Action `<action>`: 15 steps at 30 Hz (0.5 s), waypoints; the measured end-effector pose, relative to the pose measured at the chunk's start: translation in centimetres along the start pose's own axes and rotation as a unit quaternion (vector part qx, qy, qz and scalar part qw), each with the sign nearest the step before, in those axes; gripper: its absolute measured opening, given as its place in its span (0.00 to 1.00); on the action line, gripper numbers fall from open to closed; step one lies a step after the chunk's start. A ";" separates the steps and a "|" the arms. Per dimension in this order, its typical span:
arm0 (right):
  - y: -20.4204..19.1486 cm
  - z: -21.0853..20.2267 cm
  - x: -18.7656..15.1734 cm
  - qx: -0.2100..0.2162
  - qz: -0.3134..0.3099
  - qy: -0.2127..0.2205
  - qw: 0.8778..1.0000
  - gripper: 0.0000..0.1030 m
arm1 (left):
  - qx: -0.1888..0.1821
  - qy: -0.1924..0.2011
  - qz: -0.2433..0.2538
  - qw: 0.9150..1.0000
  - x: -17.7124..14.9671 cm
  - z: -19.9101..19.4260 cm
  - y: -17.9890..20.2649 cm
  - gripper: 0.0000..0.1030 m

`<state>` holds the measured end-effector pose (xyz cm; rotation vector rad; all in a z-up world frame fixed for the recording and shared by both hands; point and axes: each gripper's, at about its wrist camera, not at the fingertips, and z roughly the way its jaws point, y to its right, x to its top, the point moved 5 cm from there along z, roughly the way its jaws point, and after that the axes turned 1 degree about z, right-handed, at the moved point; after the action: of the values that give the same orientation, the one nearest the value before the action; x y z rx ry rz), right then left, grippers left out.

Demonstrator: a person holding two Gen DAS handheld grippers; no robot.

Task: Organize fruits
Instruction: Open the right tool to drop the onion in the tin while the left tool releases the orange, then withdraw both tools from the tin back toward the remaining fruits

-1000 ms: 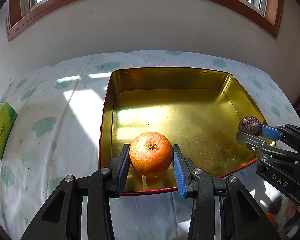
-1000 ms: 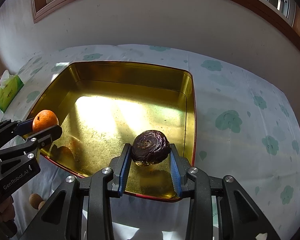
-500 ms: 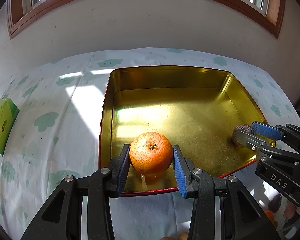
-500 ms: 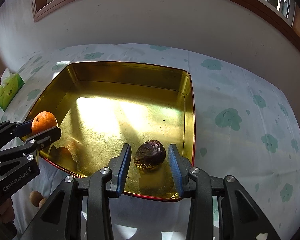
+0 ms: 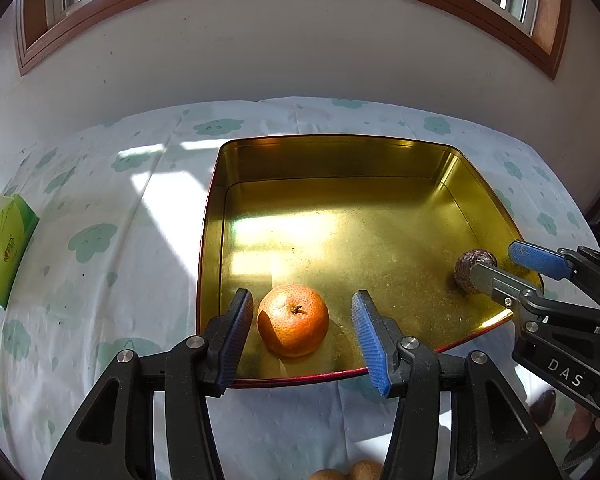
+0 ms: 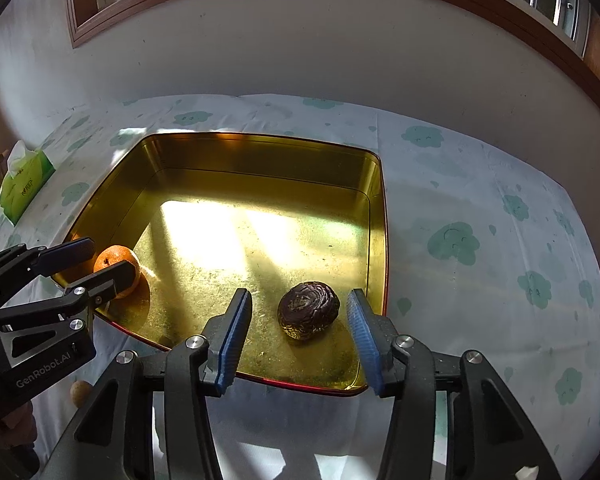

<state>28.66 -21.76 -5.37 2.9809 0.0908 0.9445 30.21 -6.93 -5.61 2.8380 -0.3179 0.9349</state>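
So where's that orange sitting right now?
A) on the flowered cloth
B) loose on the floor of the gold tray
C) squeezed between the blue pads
B: the orange rests on the gold tray, with gaps to both opening pads of the left gripper.

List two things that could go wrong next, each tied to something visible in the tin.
1. The orange lies free between the opening jaws of the left gripper, near the gold tin's front wall; a pad could nudge it on withdrawal.
2. The dark wrinkled fruit, round and loose between the right gripper's opening jaws, might roll.
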 end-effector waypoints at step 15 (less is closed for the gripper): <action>0.6 -5.1 -1.3 0.005 0.008 0.025 1.000 0.46 | 0.004 0.026 0.000 1.000 -1.6 -5.1 0.6 0.51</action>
<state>24.68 -22.42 -1.93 2.9719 0.0732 1.0238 25.91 -6.25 -2.51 2.8158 -0.3081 1.0091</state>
